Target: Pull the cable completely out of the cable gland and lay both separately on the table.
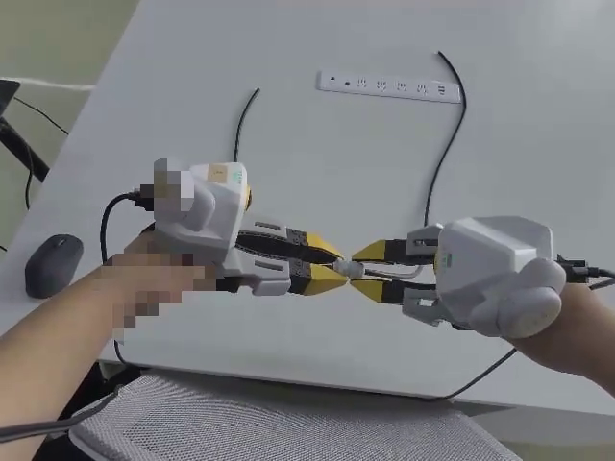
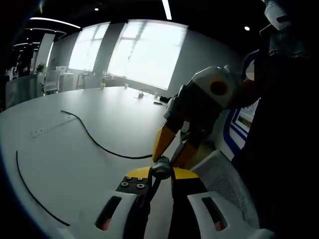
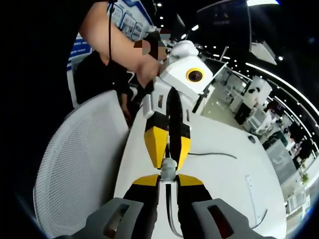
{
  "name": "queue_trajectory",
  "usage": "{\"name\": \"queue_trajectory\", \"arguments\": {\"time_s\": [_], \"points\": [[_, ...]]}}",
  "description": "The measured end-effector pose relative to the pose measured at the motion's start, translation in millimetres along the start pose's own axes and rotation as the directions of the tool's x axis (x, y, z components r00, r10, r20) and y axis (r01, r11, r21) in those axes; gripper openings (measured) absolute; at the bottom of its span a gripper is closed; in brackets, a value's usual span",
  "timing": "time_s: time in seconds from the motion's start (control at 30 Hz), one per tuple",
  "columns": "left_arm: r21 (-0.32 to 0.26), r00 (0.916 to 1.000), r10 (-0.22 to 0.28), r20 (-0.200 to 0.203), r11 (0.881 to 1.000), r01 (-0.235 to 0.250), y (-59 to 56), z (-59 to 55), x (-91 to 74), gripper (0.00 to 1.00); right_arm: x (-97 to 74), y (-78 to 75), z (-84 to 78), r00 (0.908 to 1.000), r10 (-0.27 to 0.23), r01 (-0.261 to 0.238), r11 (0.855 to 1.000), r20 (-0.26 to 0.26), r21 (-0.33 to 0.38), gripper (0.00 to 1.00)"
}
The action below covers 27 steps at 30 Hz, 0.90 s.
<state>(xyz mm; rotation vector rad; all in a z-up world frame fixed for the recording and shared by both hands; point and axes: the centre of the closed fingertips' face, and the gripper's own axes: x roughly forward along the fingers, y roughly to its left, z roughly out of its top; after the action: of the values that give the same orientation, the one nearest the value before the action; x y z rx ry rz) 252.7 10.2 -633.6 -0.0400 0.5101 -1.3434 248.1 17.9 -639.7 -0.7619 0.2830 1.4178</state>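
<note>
Above the table's near edge my two grippers meet tip to tip. A small grey cable gland (image 1: 354,270) (image 2: 160,168) (image 3: 168,170) sits at the point where they touch. My left gripper (image 1: 338,270) (image 2: 160,174) comes from the left and is shut on the gland. Coming from the right, my right gripper (image 1: 365,267) (image 3: 169,180) is shut on the cable (image 3: 171,206) right beside the gland. That thin dark cable runs back between the right gripper's jaws. How far the cable sits inside the gland is hidden by the fingertips.
The white table (image 1: 288,163) carries a white power strip (image 1: 388,85) at the back, with its black lead (image 1: 447,144) trailing forward. A loose black wire (image 1: 245,120) lies left of centre, and a grey mouse (image 1: 53,261) at the left edge. A mesh chair (image 1: 240,423) stands below the near edge.
</note>
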Motion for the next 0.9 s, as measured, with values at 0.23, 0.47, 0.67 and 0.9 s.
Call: {"name": "queue_trajectory", "arguments": {"time_s": [0.23, 0.47, 0.67, 0.9], "points": [[0.024, 1.0, -0.002, -0.008, 1.0, 0.002, -1.2, -1.6, -4.1, 0.15, -5.1, -5.4, 4.6, 0.9977, -0.065, 0.062, 0.99, 0.019, 0.127, 0.14], [0.036, 1.0, -0.007, -0.007, 0.999, 0.007, -2.6, -1.0, -9.4, 0.15, -14.7, -9.7, -0.2, 0.9888, -0.147, 0.147, 0.945, -0.022, 0.291, 0.18], [0.032, 0.9999, -0.009, 0.008, 0.999, 0.008, -1.7, 2.3, -12.6, 0.15, -16.7, -7.0, -4.3, 0.9757, -0.202, 0.218, 0.931, -0.085, 0.293, 0.17], [0.011, 0.9996, -0.016, 0.021, 1.0, 0.015, 1.0, 7.9, -15.4, 0.15, -15.7, -8.7, -13.8, 0.9463, -0.277, 0.309, 0.927, -0.167, 0.211, 0.14]]}}
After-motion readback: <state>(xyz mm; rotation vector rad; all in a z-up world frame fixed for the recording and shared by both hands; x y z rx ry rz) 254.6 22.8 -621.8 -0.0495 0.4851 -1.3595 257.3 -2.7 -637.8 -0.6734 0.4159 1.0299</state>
